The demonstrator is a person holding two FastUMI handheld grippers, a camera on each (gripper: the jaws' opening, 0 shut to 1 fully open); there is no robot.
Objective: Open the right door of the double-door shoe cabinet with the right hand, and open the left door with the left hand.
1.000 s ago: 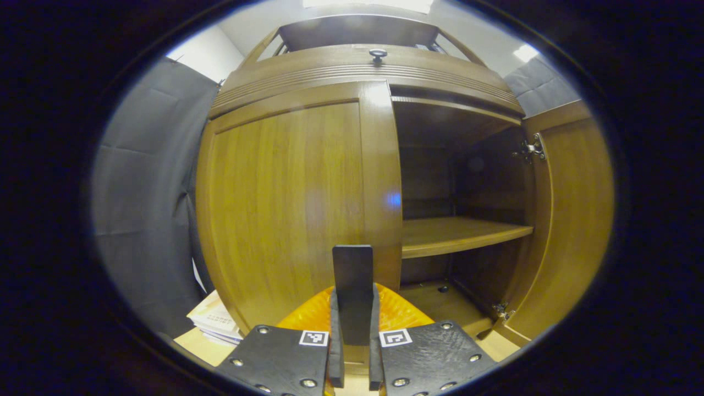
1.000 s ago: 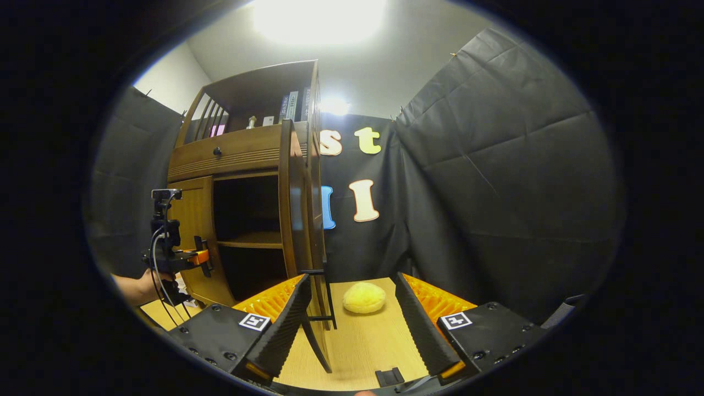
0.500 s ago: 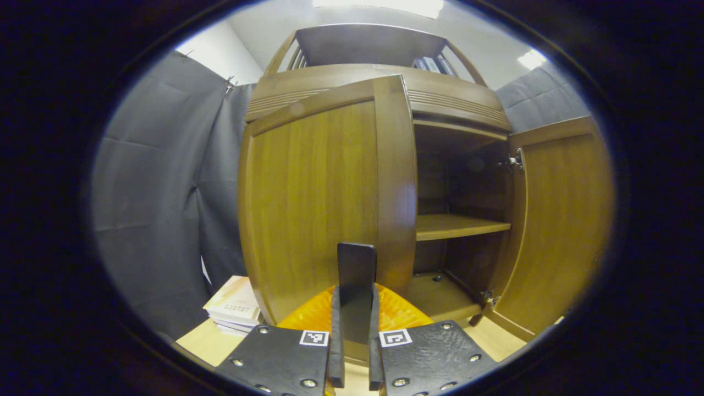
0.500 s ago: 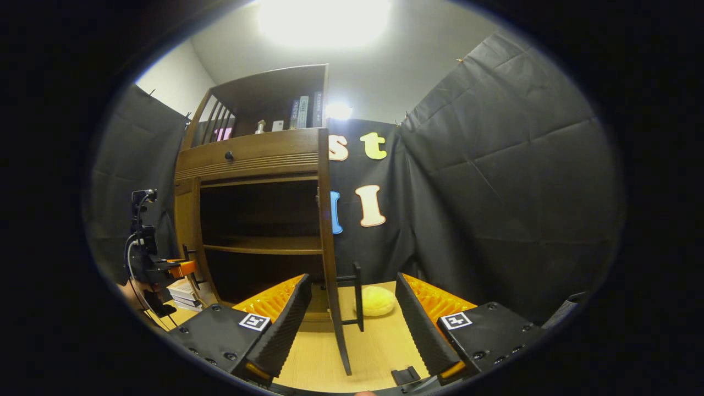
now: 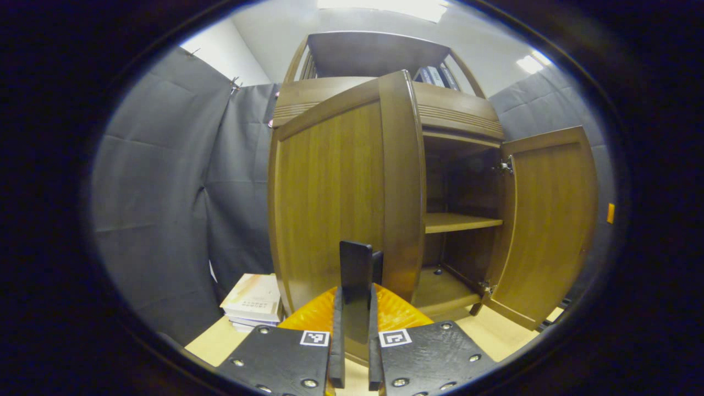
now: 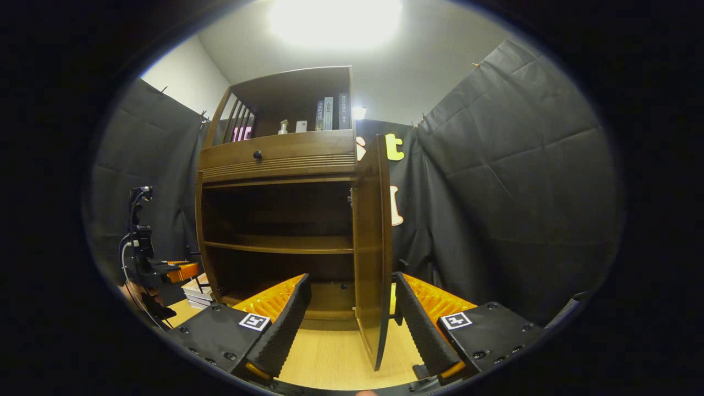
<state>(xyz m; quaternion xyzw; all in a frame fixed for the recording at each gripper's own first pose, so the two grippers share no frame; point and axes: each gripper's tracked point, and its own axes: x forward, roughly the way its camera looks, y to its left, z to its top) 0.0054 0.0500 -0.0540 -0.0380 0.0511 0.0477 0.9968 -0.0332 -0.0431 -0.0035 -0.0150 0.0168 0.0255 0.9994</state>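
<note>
Now, step in hand: swinging the left door [image 5: 341,198] outward with the left tool [image 5: 352,335], judged from how the door stands part open
Left tool: its two fingers are clamped together on the dark flat handle [image 5: 355,275] that stands off the left door's free edge; in the right gripper view it shows far off at the left [image 6: 184,268], with a hand [image 6: 144,297] below it
Right tool: fingers spread wide apart [image 6: 352,324], holding nothing; the lower edge of the right door [image 6: 374,242] stands between them without touching either
Shoe cabinet: stands on the light wooden worktop [image 6: 330,363], drawer knob [image 6: 257,155] above the doors, books on top
Left door: hinged at the cabinet's left side, free edge swung well clear of the front
Right door: also seen at the right of the left gripper view [image 5: 550,220], wide open, inner shelf [image 5: 459,221] and cabinet floor exposed
Beside cabinet: a stack of books [image 5: 254,300] lies on the worktop near the left door's hinge side
Doing it well: keep the clamp square on the handle and follow the door's arc about its hinge, not a straight pull, so the handle does not twist out of the fingers
Watch: the book stack may lie in the door's sweep; stop short if the door nears it
Progress: right door looks done, left door likely partway
</note>
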